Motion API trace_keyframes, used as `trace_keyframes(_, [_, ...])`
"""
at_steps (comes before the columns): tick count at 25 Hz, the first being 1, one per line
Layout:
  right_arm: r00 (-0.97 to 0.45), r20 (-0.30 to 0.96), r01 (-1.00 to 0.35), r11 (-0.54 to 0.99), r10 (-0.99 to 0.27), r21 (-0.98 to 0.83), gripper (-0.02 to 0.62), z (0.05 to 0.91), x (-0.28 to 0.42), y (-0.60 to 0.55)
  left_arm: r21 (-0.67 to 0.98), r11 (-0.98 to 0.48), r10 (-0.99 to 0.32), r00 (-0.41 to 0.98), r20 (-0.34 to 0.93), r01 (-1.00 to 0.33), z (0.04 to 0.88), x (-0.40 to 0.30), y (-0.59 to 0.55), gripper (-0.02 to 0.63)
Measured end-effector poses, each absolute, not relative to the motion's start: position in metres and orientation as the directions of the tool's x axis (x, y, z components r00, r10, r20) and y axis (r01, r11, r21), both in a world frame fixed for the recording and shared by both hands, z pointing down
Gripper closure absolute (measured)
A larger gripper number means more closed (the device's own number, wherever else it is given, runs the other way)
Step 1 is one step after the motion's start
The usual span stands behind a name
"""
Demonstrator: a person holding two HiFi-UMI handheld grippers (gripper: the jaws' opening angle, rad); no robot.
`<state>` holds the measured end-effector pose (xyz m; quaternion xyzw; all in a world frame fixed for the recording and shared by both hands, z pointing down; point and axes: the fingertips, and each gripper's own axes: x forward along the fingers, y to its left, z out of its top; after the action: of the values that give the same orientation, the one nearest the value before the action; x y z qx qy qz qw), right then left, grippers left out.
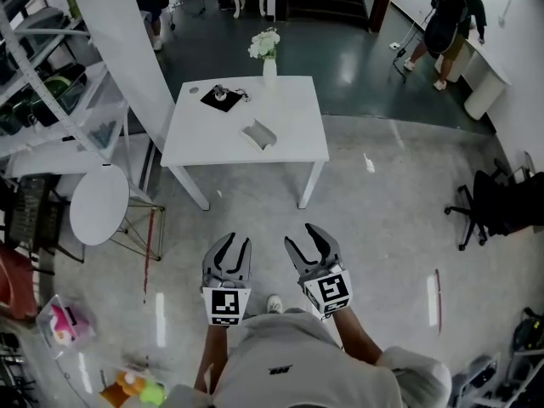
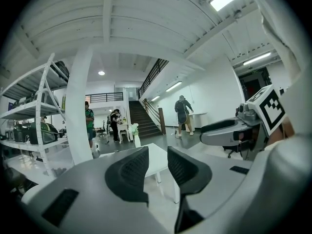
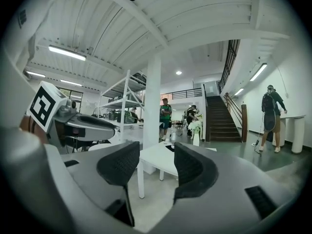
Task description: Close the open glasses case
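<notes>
White counter [image 1: 293,138] stands ahead of me across bare grey floor [image 1: 374,228]. The open glasses case [image 1: 259,133] lies near its front edge, about midway along. My left hand-held gripper [image 1: 235,243] and right hand-held gripper [image 1: 302,238] hang side by side, well short of it, jaws apart and empty. A small round table [image 1: 99,204] sits left, an office chair [image 1: 497,206] far right.

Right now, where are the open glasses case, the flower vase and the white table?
open glasses case [image 1: 259,133]: head view, its middle.
flower vase [image 1: 269,69]: head view, white body.
white table [image 1: 202,137]: head view, bare top.
</notes>
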<state>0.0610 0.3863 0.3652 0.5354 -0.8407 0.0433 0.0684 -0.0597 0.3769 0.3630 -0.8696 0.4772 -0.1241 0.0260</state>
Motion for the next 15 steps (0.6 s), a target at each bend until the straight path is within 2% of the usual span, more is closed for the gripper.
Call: trace_keyframes(15, [-0.421,0.157,-0.904,0.427,-0.894,0.010,0.371,0.377,0.054,0.333,-0.170,-0.536,-0.841,0.506,0.193,-0.827,0.373,-0.067,0.323,0.472])
